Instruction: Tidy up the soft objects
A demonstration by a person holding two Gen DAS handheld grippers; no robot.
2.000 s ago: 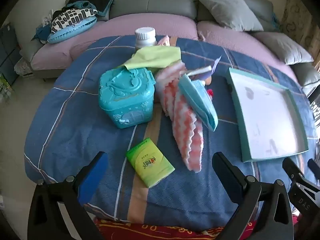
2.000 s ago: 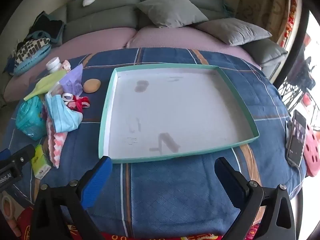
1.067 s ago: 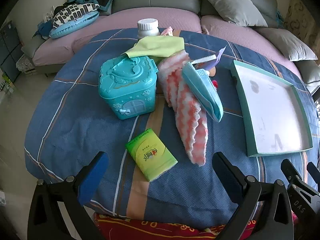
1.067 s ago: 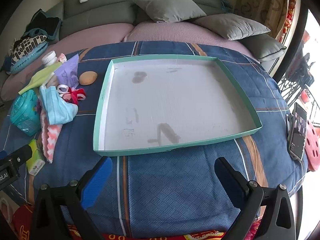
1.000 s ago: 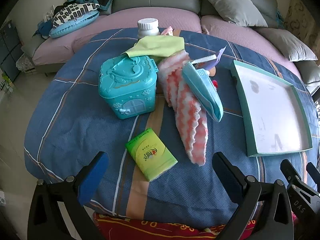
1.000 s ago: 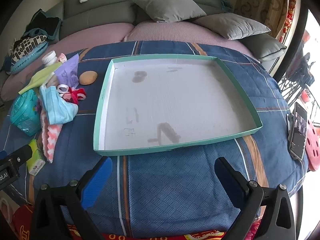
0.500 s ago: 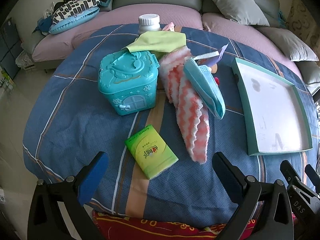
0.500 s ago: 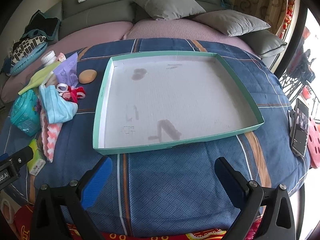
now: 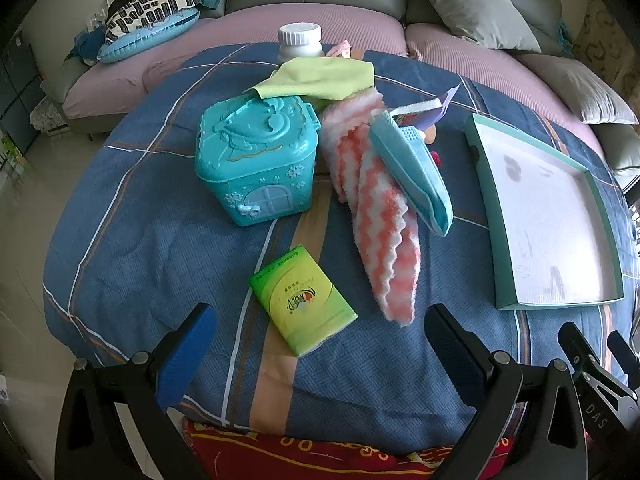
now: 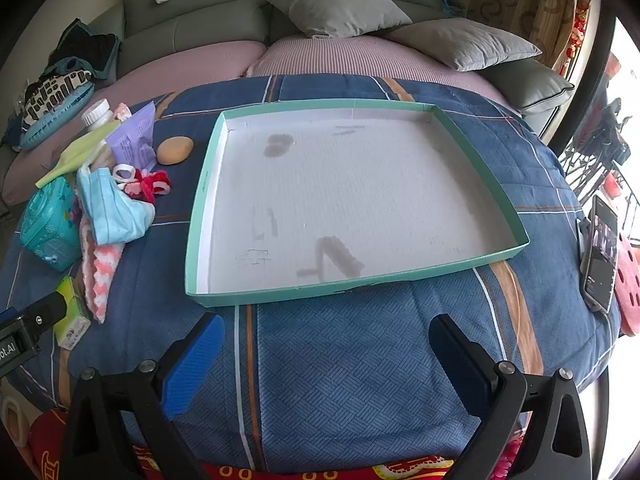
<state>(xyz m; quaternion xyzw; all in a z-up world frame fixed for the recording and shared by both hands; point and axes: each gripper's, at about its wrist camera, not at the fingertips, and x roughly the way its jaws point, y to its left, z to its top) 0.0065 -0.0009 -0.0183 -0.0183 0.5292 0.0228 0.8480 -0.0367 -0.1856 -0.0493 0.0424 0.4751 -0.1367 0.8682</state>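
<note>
A pile of soft things lies on the blue quilted table: a pink-and-white wavy cloth (image 9: 380,216), a blue face mask (image 9: 412,176) on top of it, a yellow-green cloth (image 9: 320,78), and a green tissue pack (image 9: 302,300) nearest me. My left gripper (image 9: 320,344) is open just in front of the tissue pack, holding nothing. The teal-rimmed white tray (image 10: 480,168) is bare inside. In front of its near edge my right gripper (image 10: 324,348) is open with nothing between its fingers. The mask (image 10: 112,208) and cloth (image 10: 96,268) also show at the left of the right wrist view.
A teal house-shaped plastic box (image 9: 256,160), a white bottle (image 9: 300,40), a purple packet (image 10: 136,140), an orange egg-shaped thing (image 10: 174,150) and red-white hair ties (image 10: 144,182) share the pile. A phone (image 10: 600,252) and pink disc (image 10: 628,280) lie at the right edge. A sofa with cushions (image 10: 336,0) stands behind.
Both grippers have drifted slightly forward over the table; the pile and the tray appear a little nearer and lower. Nothing was taken hold of or moved.
</note>
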